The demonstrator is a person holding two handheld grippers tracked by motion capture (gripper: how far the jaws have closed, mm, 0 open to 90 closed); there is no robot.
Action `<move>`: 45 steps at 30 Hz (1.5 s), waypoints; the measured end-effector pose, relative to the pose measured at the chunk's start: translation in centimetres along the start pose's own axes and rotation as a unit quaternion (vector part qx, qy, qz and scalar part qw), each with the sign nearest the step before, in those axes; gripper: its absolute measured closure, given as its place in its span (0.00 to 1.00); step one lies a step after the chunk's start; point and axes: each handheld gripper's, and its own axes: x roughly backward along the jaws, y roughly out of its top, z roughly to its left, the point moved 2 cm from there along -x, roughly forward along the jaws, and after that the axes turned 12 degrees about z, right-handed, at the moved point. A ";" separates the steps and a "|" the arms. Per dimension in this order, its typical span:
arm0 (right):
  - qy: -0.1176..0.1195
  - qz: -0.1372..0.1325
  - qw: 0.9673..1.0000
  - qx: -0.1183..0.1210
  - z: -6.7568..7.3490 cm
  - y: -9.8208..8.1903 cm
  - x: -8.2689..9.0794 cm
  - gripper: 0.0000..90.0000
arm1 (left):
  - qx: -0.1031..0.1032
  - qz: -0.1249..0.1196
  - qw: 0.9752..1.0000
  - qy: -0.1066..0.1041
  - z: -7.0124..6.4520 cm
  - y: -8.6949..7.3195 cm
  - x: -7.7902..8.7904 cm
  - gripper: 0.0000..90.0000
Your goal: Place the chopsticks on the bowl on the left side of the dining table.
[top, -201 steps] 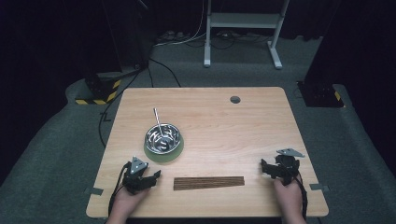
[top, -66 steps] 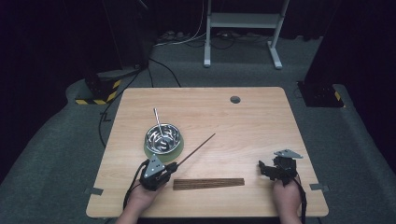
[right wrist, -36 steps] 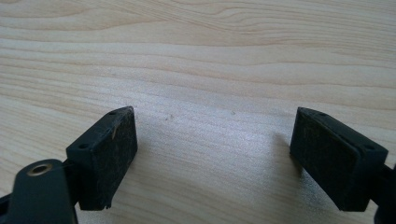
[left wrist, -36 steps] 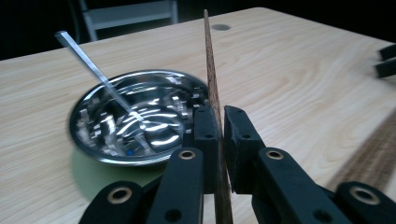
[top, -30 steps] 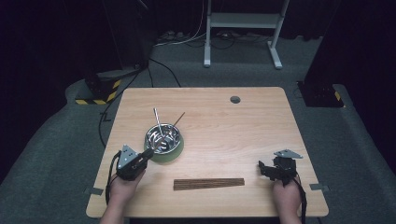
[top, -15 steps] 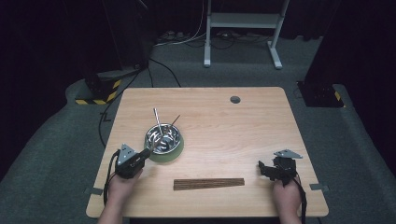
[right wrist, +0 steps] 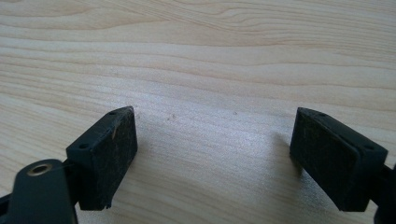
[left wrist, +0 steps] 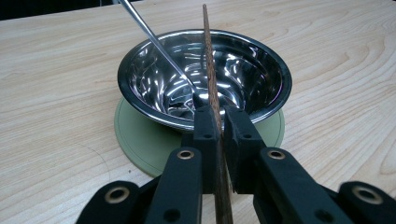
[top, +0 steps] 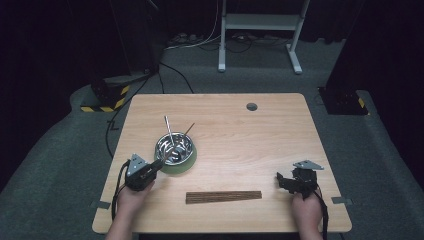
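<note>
A: Starting at nine o'clock on the worktop (top: 280,130), what is the left hand-held gripper (top: 159,164) doing?

B: It is clenched on one brown chopstick (left wrist: 211,88); its jaws have just eased a touch, yet the pads press the stick. The far end lies over the steel bowl (top: 174,148) on its green mat (top: 186,164), beside a metal rod (top: 169,131) leaning in the bowl.

A: So which step is this?

B: I'd judge it's dropping the stick into the bowl. Next: let go fully, then back off without nudging the rim.

A: And farther right?

B: The remaining chopsticks (top: 223,197) lie in a row at six o'clock. At four o'clock, the right hand-held gripper (right wrist: 215,158) rests released, with bare wood between its jaws.
</note>
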 end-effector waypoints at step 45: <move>0.004 0.006 1.000 0.000 0.0 0.0 0.1 0.16 | -0.066 0.019 0.996 -0.063 -7.8 -2.5 0.9 0.68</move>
